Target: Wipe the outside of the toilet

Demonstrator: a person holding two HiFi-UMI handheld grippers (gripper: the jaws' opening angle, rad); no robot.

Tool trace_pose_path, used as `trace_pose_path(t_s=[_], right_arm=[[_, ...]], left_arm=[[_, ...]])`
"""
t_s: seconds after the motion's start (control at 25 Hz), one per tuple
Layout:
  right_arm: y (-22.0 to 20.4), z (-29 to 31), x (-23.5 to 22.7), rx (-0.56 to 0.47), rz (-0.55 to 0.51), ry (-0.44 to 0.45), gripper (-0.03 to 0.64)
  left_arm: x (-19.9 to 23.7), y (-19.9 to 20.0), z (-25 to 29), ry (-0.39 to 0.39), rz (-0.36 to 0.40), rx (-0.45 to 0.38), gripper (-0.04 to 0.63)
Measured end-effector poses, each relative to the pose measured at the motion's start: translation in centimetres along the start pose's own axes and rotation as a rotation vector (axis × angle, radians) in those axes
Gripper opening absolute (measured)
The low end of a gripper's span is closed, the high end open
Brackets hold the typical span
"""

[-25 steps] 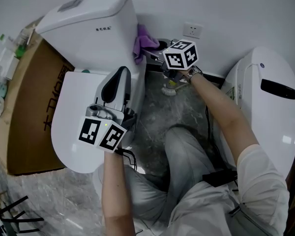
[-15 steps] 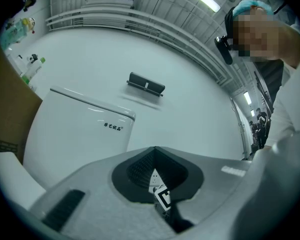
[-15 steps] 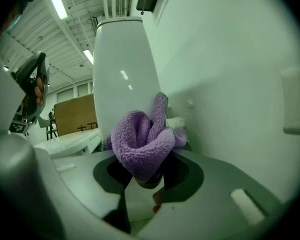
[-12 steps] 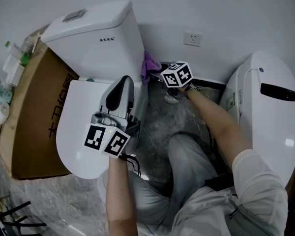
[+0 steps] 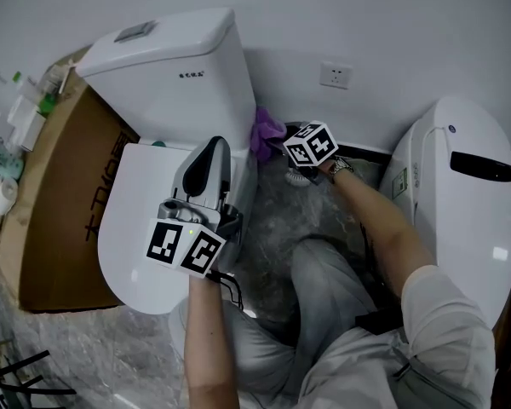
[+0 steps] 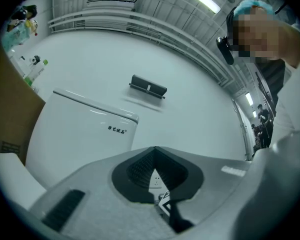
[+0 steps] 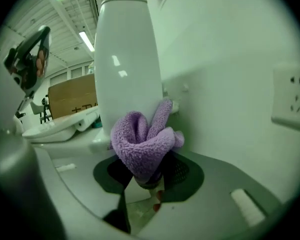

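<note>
The white toilet stands at the left, with its tank (image 5: 175, 66) above the closed lid (image 5: 132, 228). My right gripper (image 5: 278, 140) is shut on a purple cloth (image 5: 266, 135), which sits low beside the tank's right side, close to the wall. In the right gripper view the bunched cloth (image 7: 140, 144) fills the jaws of the right gripper (image 7: 147, 180), with the tank (image 7: 125, 59) just behind it. My left gripper (image 5: 213, 145) hovers over the lid's right edge, shut with nothing in it. In the left gripper view, the left gripper (image 6: 156, 176) faces the tank (image 6: 80, 129).
A cardboard box (image 5: 60, 186) leans at the toilet's left. A second white toilet (image 5: 460, 194) stands at the right. A wall socket (image 5: 335, 76) is above the cloth. A toilet brush (image 5: 300, 175) lies on the grey floor between the toilets. The person's legs (image 5: 324, 305) fill the lower middle.
My right gripper has carried the purple cloth downward along the tank's right side, toward the floor. The left gripper has stayed over the lid.
</note>
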State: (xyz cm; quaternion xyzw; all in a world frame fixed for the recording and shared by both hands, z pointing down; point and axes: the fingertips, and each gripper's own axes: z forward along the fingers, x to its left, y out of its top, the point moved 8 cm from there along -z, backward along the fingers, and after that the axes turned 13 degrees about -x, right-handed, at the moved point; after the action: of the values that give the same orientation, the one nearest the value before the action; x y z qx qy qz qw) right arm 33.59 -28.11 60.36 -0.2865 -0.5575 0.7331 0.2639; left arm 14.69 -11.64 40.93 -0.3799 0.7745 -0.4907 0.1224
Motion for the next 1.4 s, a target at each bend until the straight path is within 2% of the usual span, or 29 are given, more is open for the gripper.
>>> trace_pose_path(t_s=[0.12, 0.36, 0.52, 0.64, 0.76, 0.92, 1.24, 1.4], right_arm=[[5.5, -2.4, -0.8, -0.139, -0.072, -0.017, 0.135], [20.2, -6.6, 0.5, -0.409, -0.338, -0.008, 0.137], [27.4, -7.6, 2.0, -0.507, -0.472, -0.078, 0.135], [30.3, -7.2, 2.4, -0.523, -0.55, -0.175, 0.135], [30.3, -5.9, 2.4, -0.488, -0.566, -0.234, 0.135], [27.2, -4.3, 2.5, -0.436, -0.606, -0.267, 0.132], [20.9, -2.5, 1.6, -0.321, -0.569, -0.267, 0.13], [16.2, -1.2, 0.9, -0.232, -0.532, -0.266, 0.13]], left_arm=[[0.0, -0.1, 0.1, -0.004, -0.004, 0.003, 0.005], [-0.4, -0.8, 0.4, -0.027, 0.009, 0.03, 0.005], [-0.5, -1.2, 0.4, -0.027, 0.012, 0.043, 0.005], [-0.5, -1.1, 0.4, -0.025, 0.011, 0.04, 0.005], [-0.5, -1.0, 0.3, -0.018, 0.003, 0.029, 0.005], [-0.4, -0.5, 0.4, -0.018, 0.001, 0.011, 0.005], [-0.1, -0.3, 0.1, -0.013, 0.006, 0.007, 0.005], [-0.1, -0.3, 0.0, -0.01, 0.011, 0.006, 0.005]])
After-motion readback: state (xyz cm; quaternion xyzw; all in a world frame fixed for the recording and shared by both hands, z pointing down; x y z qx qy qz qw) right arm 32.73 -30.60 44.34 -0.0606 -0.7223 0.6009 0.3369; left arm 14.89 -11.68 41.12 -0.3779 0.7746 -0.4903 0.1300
